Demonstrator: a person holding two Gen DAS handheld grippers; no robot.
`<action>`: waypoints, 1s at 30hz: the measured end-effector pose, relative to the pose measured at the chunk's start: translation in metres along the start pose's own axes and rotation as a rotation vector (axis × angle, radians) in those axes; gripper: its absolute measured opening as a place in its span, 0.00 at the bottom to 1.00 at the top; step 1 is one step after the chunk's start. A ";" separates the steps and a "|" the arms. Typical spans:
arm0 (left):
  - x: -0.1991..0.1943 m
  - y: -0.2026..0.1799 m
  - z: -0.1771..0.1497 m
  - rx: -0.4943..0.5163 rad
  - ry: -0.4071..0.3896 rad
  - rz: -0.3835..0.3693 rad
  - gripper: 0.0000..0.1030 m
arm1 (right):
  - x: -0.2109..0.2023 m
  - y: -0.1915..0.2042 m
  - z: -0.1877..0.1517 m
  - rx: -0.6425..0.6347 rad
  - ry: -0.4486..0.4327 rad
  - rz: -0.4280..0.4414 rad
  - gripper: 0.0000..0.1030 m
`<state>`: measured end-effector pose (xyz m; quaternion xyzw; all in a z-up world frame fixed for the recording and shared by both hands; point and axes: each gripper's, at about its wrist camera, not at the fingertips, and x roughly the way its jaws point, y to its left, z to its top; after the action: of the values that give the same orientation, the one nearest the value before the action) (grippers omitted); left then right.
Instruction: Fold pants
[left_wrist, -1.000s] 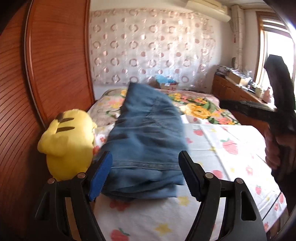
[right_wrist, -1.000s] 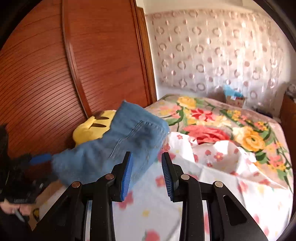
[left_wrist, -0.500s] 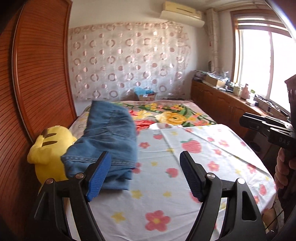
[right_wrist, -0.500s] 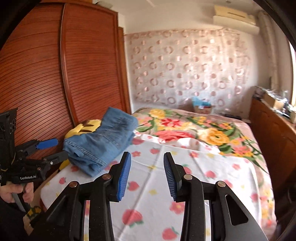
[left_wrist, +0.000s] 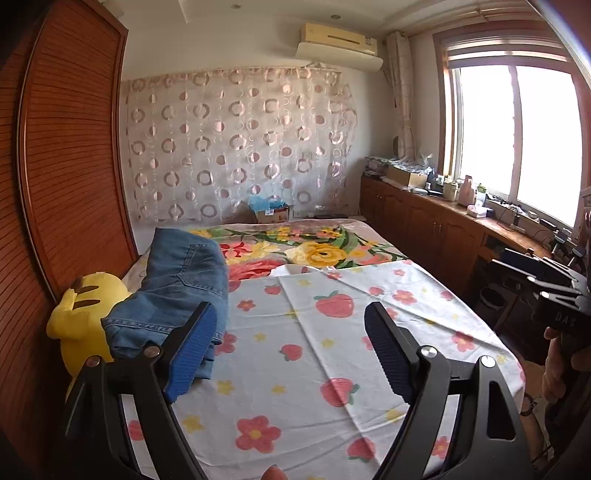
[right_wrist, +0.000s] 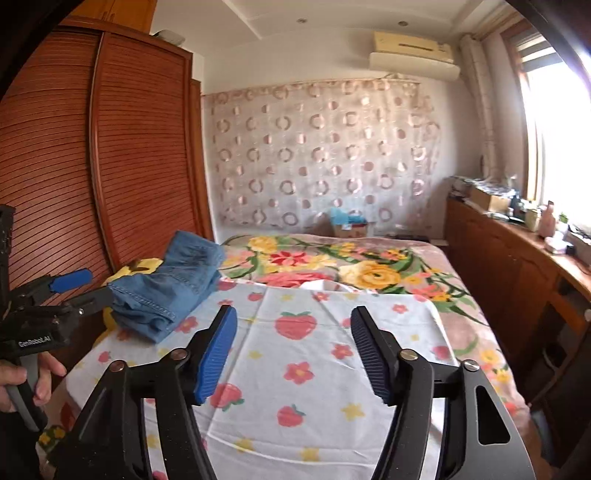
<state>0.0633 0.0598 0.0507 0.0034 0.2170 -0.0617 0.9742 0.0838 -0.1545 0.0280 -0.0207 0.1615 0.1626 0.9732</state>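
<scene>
Both grippers have pulled back from the pants (left_wrist: 173, 284) — the left gripper (left_wrist: 291, 350) and right gripper (right_wrist: 295, 350) now gape wide, holding nothing. The folded pants lie beside the yellow plush toy (left_wrist: 79, 321), so folding looks finished.

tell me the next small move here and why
Probably none on the jeans: they already lie folded in a stack at the bed's edge beside the yellow plush. Both the left gripper and right gripper are open and hold nothing, so I'd just keep them clear.
</scene>
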 end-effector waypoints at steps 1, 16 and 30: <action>0.000 -0.003 0.000 0.001 0.005 0.002 0.81 | -0.002 0.003 -0.003 0.002 -0.002 -0.005 0.69; 0.002 -0.012 -0.008 -0.003 0.029 0.086 0.81 | -0.023 0.024 -0.017 0.025 -0.015 -0.046 0.72; 0.000 -0.013 -0.010 -0.004 0.029 0.084 0.81 | -0.033 0.019 -0.004 0.024 -0.019 -0.053 0.72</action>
<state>0.0576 0.0467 0.0416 0.0115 0.2307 -0.0202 0.9727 0.0471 -0.1469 0.0350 -0.0119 0.1533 0.1351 0.9788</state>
